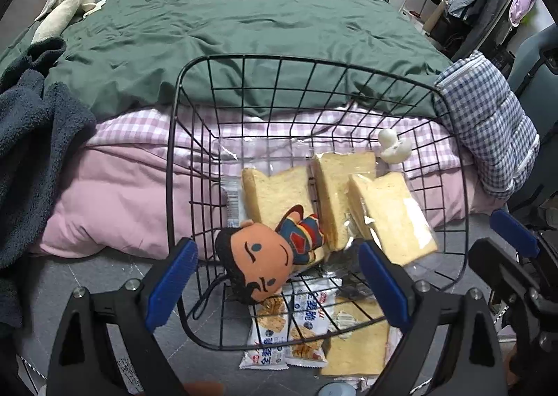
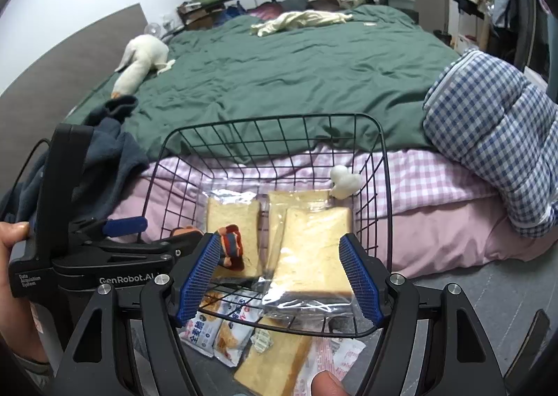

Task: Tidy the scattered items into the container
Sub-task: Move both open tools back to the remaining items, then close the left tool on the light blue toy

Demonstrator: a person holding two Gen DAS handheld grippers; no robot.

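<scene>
- Both my grippers, left point(image 1: 279, 288) and right point(image 2: 279, 277), hang spread and empty over the black wire basket point(image 1: 348, 68).
- Beneath its near rim lies one clear-wrapped bread slice point(image 2: 275, 361) (soft, light, slippery film); I'd pinch its edge gently.

The basket point(image 1: 314, 165) is seen close from above and in front by both wrist cameras, each aimed forward along its own blue-padded fingers toward the bed point(image 1: 226, 29). The left view is set at the basket's near left corner, the right view at its near right corner. The basket, the bread slices point(image 2: 314, 249) inside and the green bed point(image 2: 296, 82) are shared by both views.
</scene>
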